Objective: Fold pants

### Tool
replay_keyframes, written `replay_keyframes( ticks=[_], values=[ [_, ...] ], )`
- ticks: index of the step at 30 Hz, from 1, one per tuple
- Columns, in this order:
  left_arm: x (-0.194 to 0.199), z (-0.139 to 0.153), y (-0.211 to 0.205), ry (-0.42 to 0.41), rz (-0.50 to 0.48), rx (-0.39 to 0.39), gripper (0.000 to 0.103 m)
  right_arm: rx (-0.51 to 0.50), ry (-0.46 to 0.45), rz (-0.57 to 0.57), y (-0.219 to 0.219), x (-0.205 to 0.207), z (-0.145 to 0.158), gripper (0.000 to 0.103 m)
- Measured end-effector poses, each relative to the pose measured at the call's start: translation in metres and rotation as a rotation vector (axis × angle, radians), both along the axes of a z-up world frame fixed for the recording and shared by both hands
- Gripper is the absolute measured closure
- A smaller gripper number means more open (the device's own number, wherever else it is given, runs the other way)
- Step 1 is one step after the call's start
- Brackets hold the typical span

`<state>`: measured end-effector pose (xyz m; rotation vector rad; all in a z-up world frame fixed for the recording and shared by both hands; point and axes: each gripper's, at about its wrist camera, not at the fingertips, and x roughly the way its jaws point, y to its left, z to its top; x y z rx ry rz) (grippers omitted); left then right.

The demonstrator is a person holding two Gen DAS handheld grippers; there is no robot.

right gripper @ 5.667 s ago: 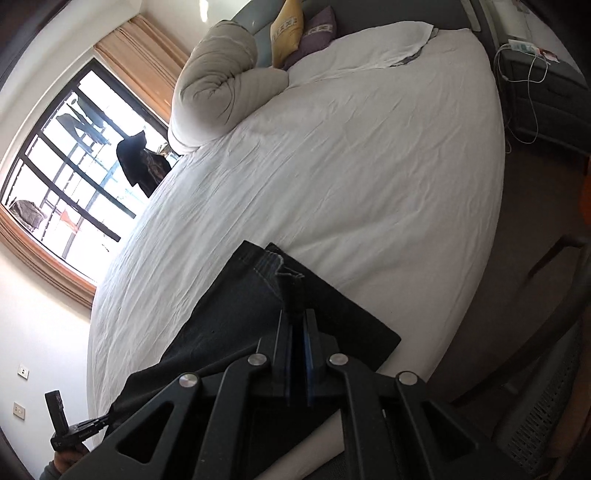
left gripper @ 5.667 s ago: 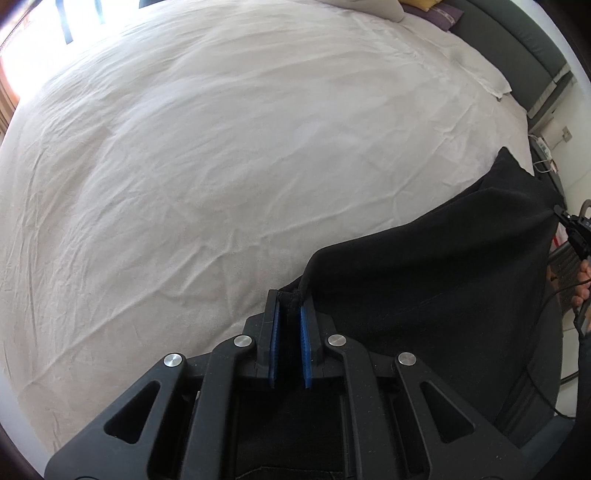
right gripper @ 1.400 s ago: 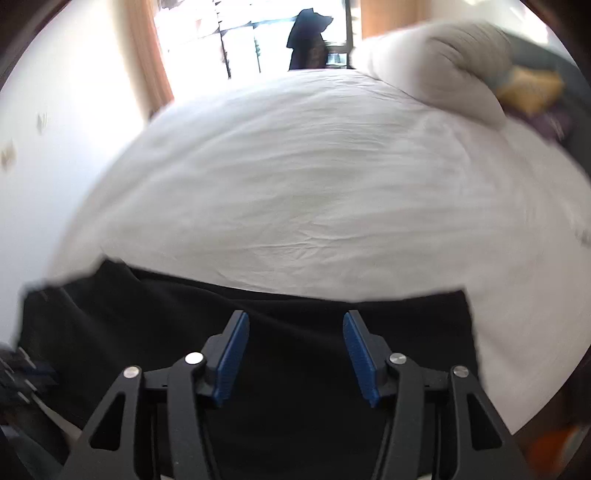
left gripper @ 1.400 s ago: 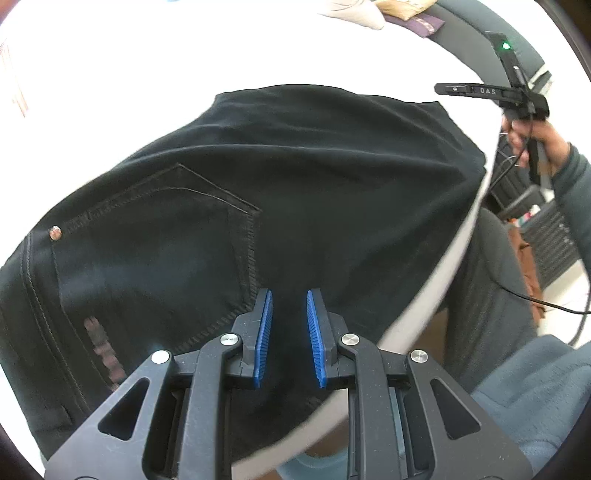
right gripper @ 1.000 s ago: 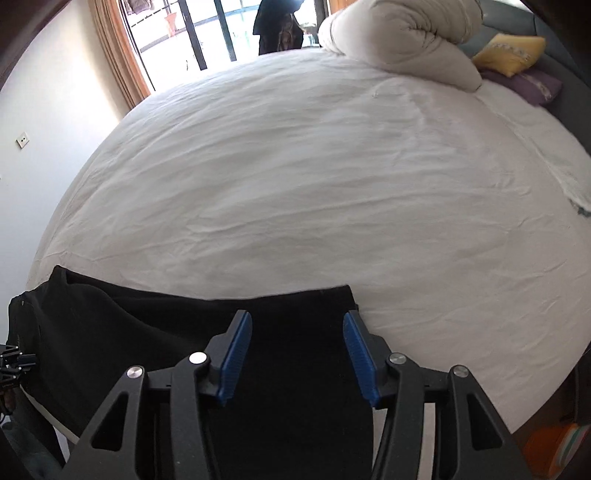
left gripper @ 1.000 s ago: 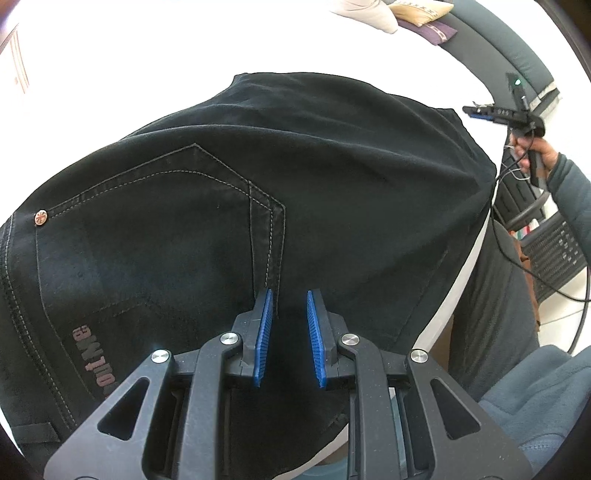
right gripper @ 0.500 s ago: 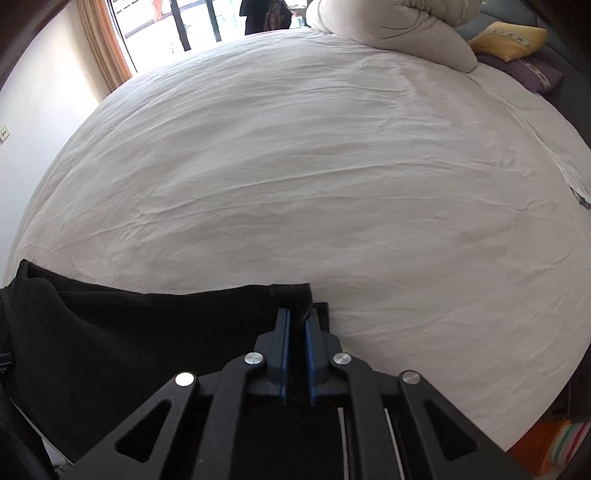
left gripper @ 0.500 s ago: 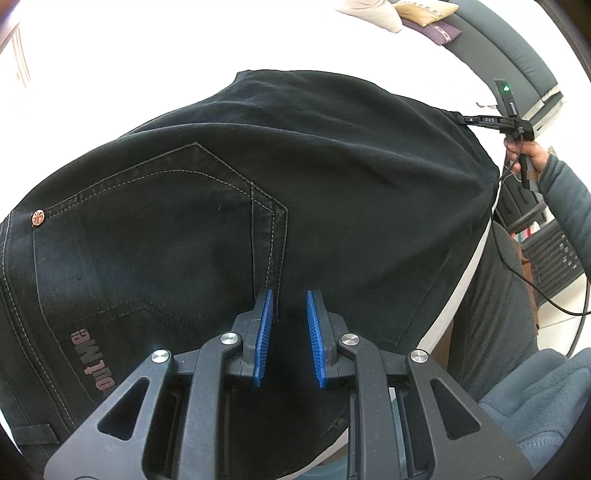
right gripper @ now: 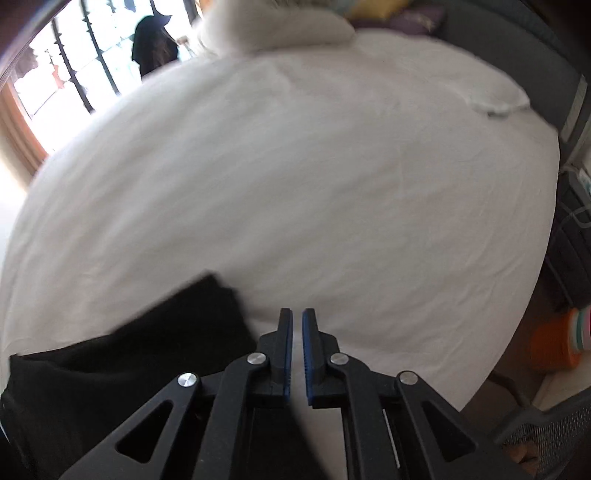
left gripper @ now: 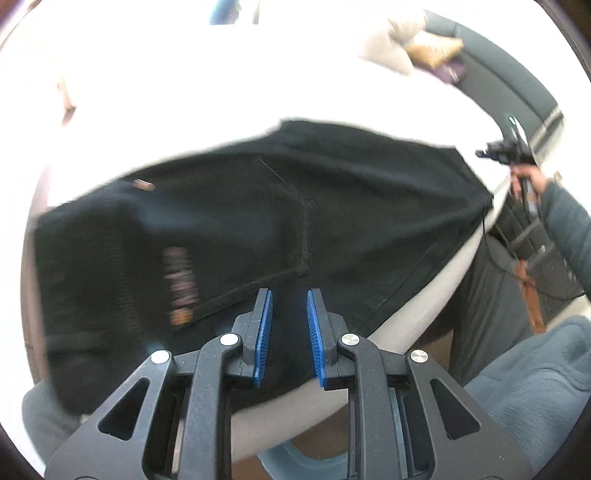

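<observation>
Black pants lie folded near the front edge of the white bed, back pocket and label up. My left gripper is open and empty, just above their near edge. In the right wrist view the pants lie at lower left. My right gripper has its jaws almost closed, with nothing between them, over the white sheet to the right of the pants' corner. The right gripper also shows in the left wrist view, held off the pants' far end.
A rolled duvet and pillows lie at the head of the bed. A window is at the far left. A nightstand with cables and an orange container stand to the right of the bed.
My right gripper let go of the pants' corner and moved right, off the fabric. My left gripper pulled back slightly and stays open; both views are blurred by motion.
</observation>
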<state>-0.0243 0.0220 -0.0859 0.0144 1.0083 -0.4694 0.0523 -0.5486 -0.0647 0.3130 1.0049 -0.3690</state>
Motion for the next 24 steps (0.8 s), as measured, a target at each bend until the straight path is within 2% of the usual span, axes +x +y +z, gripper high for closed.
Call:
replay_keyframes(
  ticks=[2, 3, 4, 6, 8, 12, 15, 19, 21, 24],
  values=[
    [-0.009, 0.017, 0.039, -0.041, 0.115, -0.057, 0.084, 0.011, -0.088, 0.057, 0.028, -0.017, 0.023, 0.063],
    [-0.012, 0.022, 0.064, -0.048, 0.189, -0.093, 0.084, 0.040, -0.120, 0.081, 0.041, -0.025, 0.029, 0.059],
    [-0.015, 0.026, 0.093, -0.042, 0.261, -0.132, 0.084, 0.085, -0.148, 0.112, 0.057, -0.034, 0.033, 0.057],
    [-0.021, 0.027, 0.133, -0.023, 0.348, -0.170, 0.084, 0.143, -0.160, 0.165, 0.084, -0.044, 0.033, 0.057],
    [-0.030, 0.025, 0.161, -0.007, 0.395, -0.154, 0.084, 0.181, -0.142, 0.206, 0.111, -0.052, 0.026, 0.057],
    [-0.040, 0.022, 0.162, 0.045, 0.311, -0.202, 0.084, 0.225, -0.088, 0.251, 0.149, -0.053, 0.010, 0.057],
    [-0.038, 0.003, 0.141, 0.097, 0.259, -0.128, 0.075, 0.238, -0.071, 0.275, 0.166, -0.048, 0.008, 0.057],
    [-0.033, -0.010, 0.138, 0.113, 0.293, -0.127, 0.075, 0.214, -0.078, 0.331, 0.185, -0.047, 0.020, 0.057],
    [-0.029, -0.012, 0.140, 0.113, 0.315, -0.098, 0.075, 0.210, -0.081, 0.349, 0.188, -0.049, 0.023, 0.057],
    [-0.032, 0.002, 0.146, 0.047, 0.364, -0.095, 0.075, 0.208, -0.079, 0.343, 0.190, -0.050, 0.023, 0.057]
  ],
)
